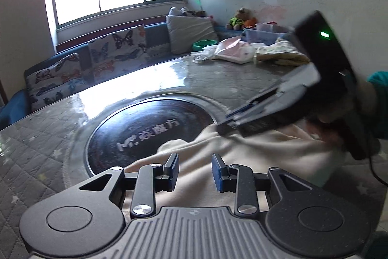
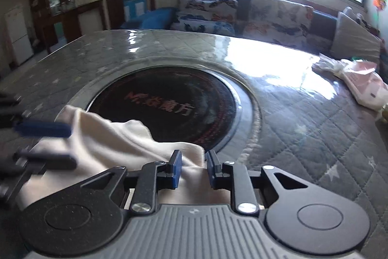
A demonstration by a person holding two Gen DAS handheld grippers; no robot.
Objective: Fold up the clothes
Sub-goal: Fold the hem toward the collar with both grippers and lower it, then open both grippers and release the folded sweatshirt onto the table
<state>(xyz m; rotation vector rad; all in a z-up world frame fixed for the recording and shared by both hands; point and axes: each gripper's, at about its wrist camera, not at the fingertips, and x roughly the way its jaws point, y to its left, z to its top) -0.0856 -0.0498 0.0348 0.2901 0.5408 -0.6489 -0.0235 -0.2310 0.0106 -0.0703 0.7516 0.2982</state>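
I am watching a cream garment [image 1: 242, 149] lying rumpled on the quilted table cover [image 1: 36, 149], its edge spilling over the round black cooktop [image 1: 145, 130] in the middle. My left gripper [image 1: 195, 172] is hovering over the cloth with its blue pads apart, gripping nothing. My right gripper [image 2: 193, 166] is reaching in at the garment's far corner; the jaws are narrow with cloth between them, but I cannot tell whether they are pinching it. More clothes [image 1: 232, 50] are lying heaped at the table's far end

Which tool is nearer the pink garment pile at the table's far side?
Right. The right tool sits on that side, over the cream cloth; the left tool is farther from the pink pile.
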